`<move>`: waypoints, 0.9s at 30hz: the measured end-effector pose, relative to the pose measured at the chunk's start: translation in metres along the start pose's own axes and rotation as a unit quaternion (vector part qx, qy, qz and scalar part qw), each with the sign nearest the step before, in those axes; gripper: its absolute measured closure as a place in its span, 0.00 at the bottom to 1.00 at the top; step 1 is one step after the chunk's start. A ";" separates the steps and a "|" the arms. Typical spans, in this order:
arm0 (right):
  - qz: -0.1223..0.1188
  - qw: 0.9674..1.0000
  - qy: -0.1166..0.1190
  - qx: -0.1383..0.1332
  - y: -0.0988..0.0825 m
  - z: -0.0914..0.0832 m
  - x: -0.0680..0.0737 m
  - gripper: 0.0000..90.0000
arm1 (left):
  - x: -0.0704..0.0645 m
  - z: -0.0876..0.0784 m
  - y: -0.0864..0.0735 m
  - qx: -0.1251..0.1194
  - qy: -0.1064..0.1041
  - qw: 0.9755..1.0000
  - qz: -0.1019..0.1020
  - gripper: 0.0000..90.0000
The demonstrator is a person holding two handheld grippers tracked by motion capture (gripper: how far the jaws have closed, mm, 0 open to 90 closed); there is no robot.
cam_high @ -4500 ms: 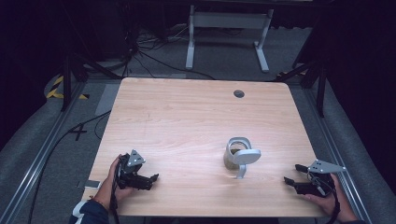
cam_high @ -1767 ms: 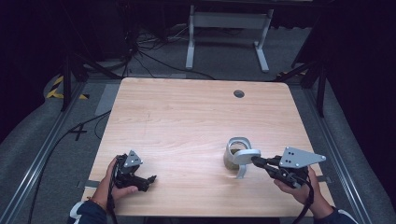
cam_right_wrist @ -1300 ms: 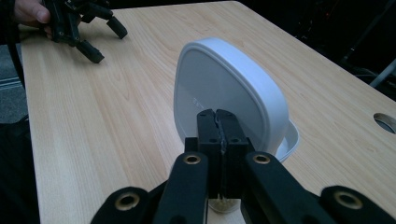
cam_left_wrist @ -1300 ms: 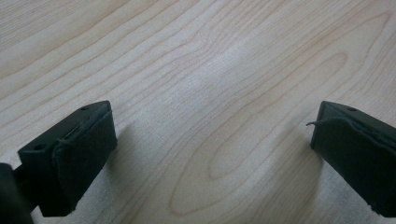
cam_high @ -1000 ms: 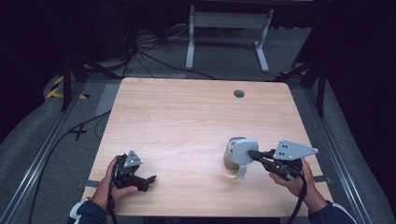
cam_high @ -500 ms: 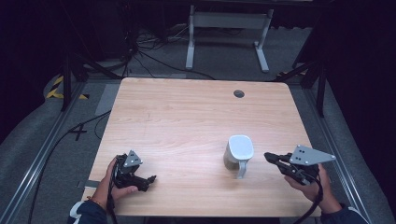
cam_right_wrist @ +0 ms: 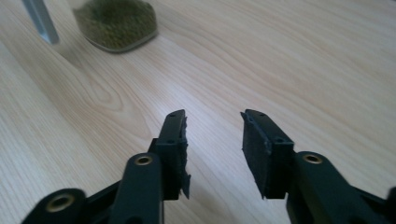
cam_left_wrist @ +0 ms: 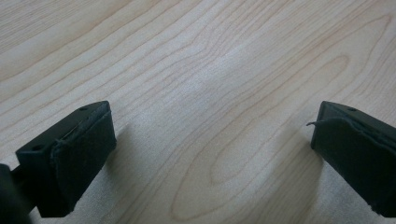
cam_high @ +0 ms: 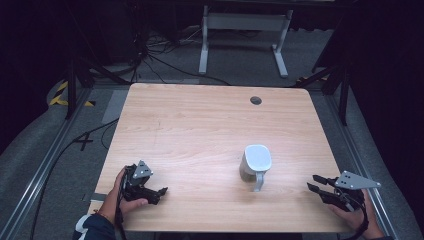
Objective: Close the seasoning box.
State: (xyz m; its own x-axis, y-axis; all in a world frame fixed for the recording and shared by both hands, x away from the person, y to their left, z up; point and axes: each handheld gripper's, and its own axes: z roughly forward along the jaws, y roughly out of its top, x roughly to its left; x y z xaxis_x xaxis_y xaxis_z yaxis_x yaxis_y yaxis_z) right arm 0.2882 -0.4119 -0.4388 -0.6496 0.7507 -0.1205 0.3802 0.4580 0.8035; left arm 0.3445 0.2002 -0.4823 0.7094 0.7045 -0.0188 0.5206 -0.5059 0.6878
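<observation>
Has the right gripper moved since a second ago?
Yes. The right gripper has pulled back from the white-lidded jar toward the table's right front corner. It is open and holds nothing; the jar stands apart from it.

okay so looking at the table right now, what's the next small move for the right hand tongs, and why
Probably ease the right tongs a little further toward the table's near right edge and rest them there. The jar stands upright with its white lid on top and the clasp handle hanging down its side, the jaws are open and empty, apart from the jar. The left tongs lie open on the wood.
</observation>
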 end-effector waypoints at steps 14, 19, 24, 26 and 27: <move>0.044 0.998 0.017 0.044 -0.028 0.011 -0.009 0.38 | 0.000 0.000 0.000 0.001 0.001 1.000 0.000 0.00; 0.045 0.998 0.013 0.045 -0.028 0.012 -0.009 0.34 | 0.000 0.000 0.000 0.000 0.002 1.000 0.000 0.00; 0.050 0.998 0.009 0.047 -0.028 0.012 -0.009 0.32 | 0.000 0.000 0.000 -0.001 0.002 1.000 -0.002 0.00; 0.050 0.998 0.009 0.047 -0.028 0.012 -0.009 0.31 | 0.000 0.000 0.000 -0.001 0.001 1.000 -0.002 0.00; 0.051 0.998 0.009 0.047 -0.028 0.012 -0.009 0.31 | 0.000 0.000 0.000 0.000 0.002 1.000 0.001 0.00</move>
State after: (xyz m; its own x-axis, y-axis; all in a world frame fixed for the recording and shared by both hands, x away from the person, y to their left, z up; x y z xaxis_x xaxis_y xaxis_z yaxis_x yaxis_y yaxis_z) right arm 0.2919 -0.4255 -0.4671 -0.6159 0.7872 -0.0304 0.5042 0.4236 0.7525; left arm 0.3444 0.2005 -0.4822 0.7088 0.7053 -0.0147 0.5191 -0.5073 0.6879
